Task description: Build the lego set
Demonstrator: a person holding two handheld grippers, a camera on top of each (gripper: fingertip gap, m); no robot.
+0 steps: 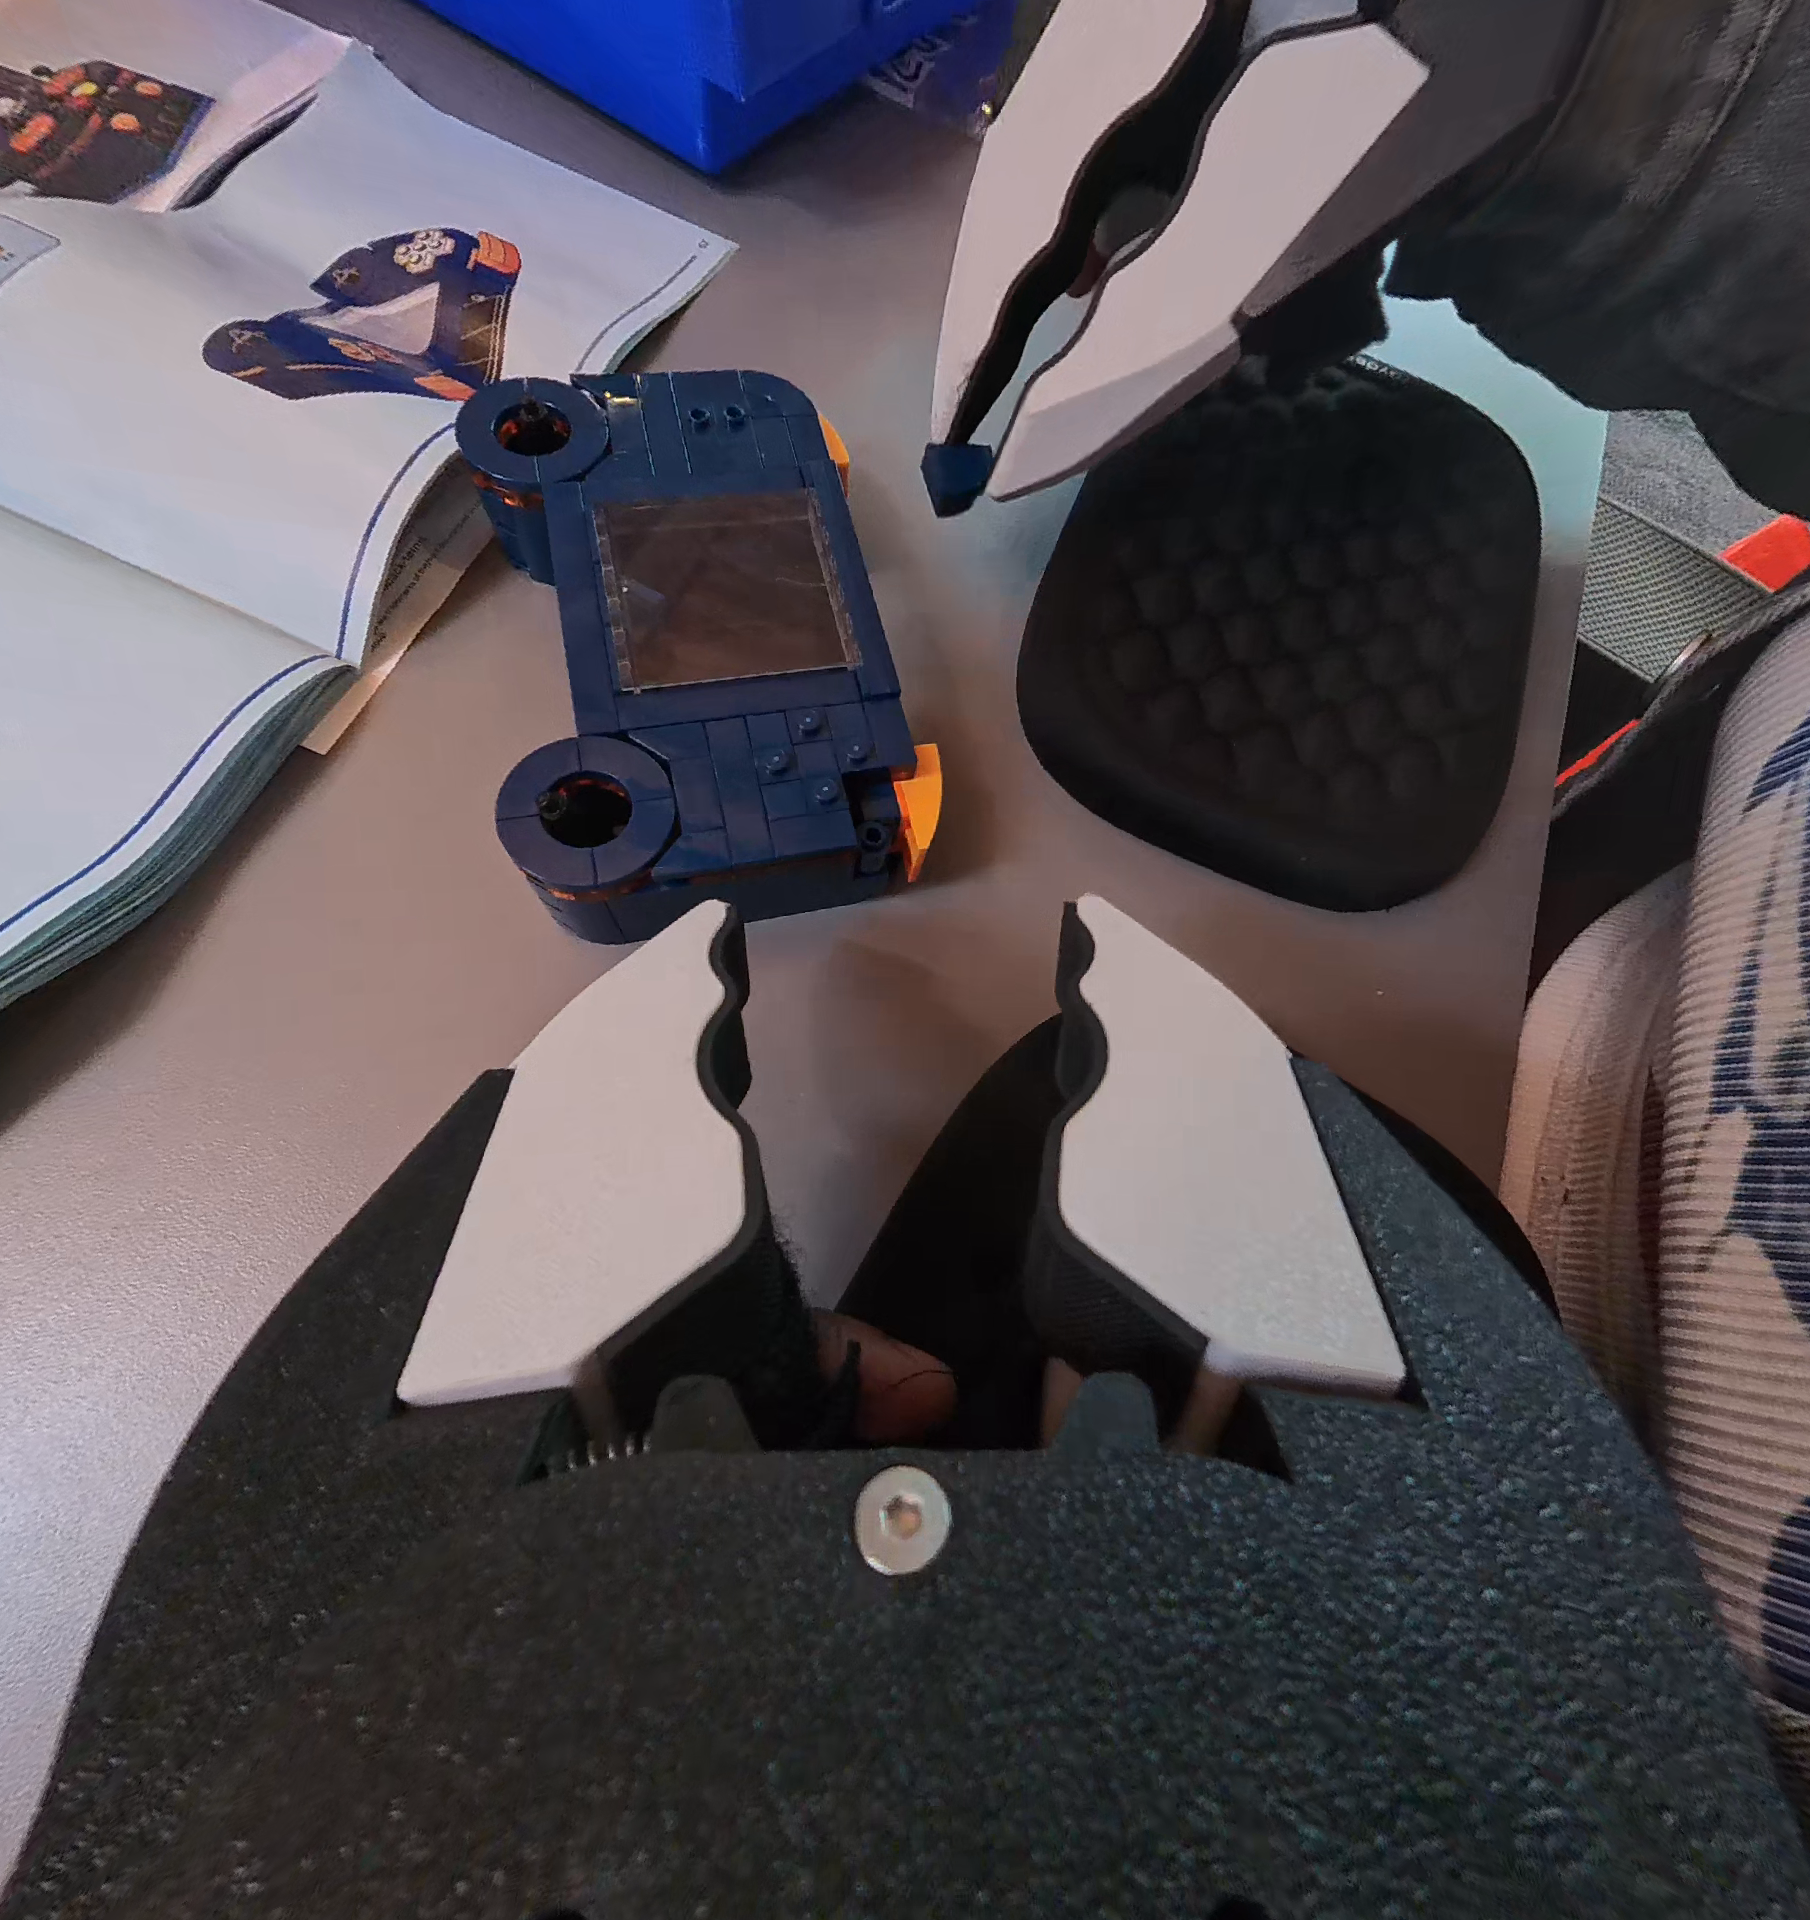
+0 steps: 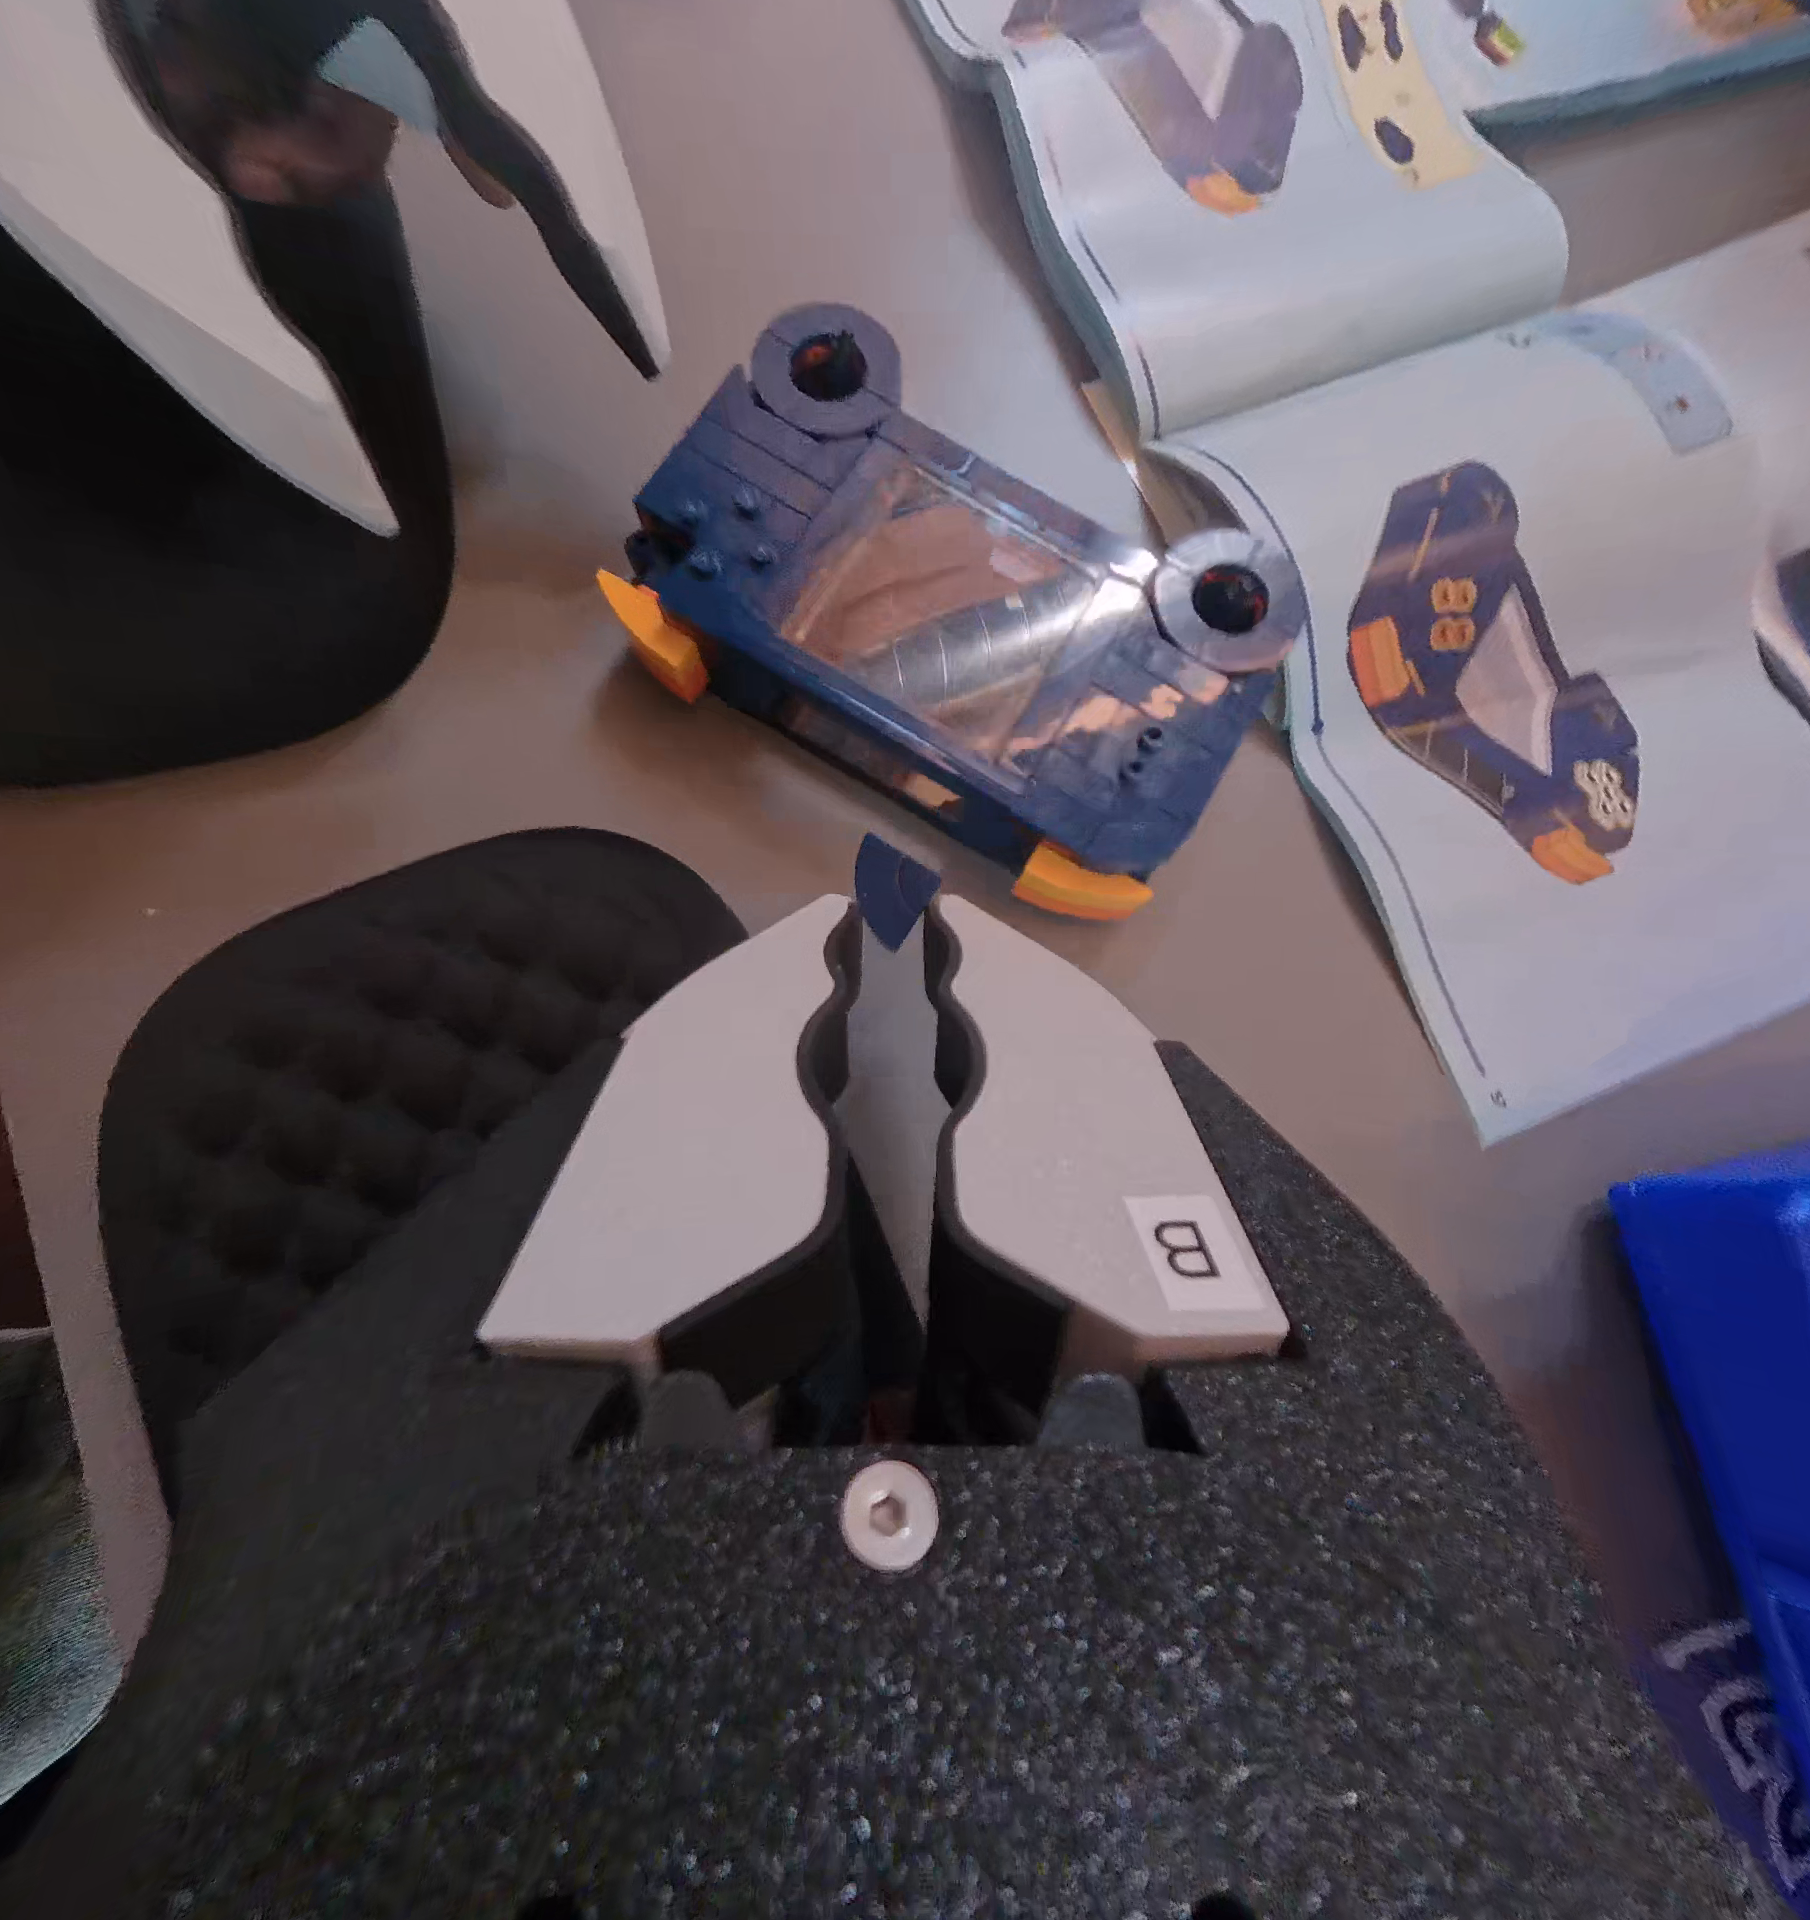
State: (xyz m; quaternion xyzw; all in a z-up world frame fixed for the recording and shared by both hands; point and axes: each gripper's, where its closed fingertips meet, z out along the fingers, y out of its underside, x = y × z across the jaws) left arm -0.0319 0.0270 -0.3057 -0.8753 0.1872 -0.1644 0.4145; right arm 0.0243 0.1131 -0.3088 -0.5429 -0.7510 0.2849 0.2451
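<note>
A dark blue lego model [image 1: 703,644] with a clear window, two round rings and orange corner pieces lies flat on the grey table; it also shows in the right wrist view [image 2: 942,634]. My left gripper [image 1: 896,925] is open and empty, just in front of the model's near end. My right gripper [image 2: 896,914] is shut on a small dark blue curved piece [image 2: 893,896] and holds it above the table beside the model's orange-cornered side. In the left wrist view, the right gripper [image 1: 968,473] hangs with the piece [image 1: 955,476] to the right of the model.
An open instruction booklet [image 1: 153,499] lies left of the model, also in the right wrist view [image 2: 1503,727]. A black padded pad [image 1: 1285,644] lies on the right. A blue box [image 1: 714,73] stands at the back. A patterned fabric chair [image 1: 1711,1143] is at the table's right edge. The grippers' ends are close to 11 cm from one another.
</note>
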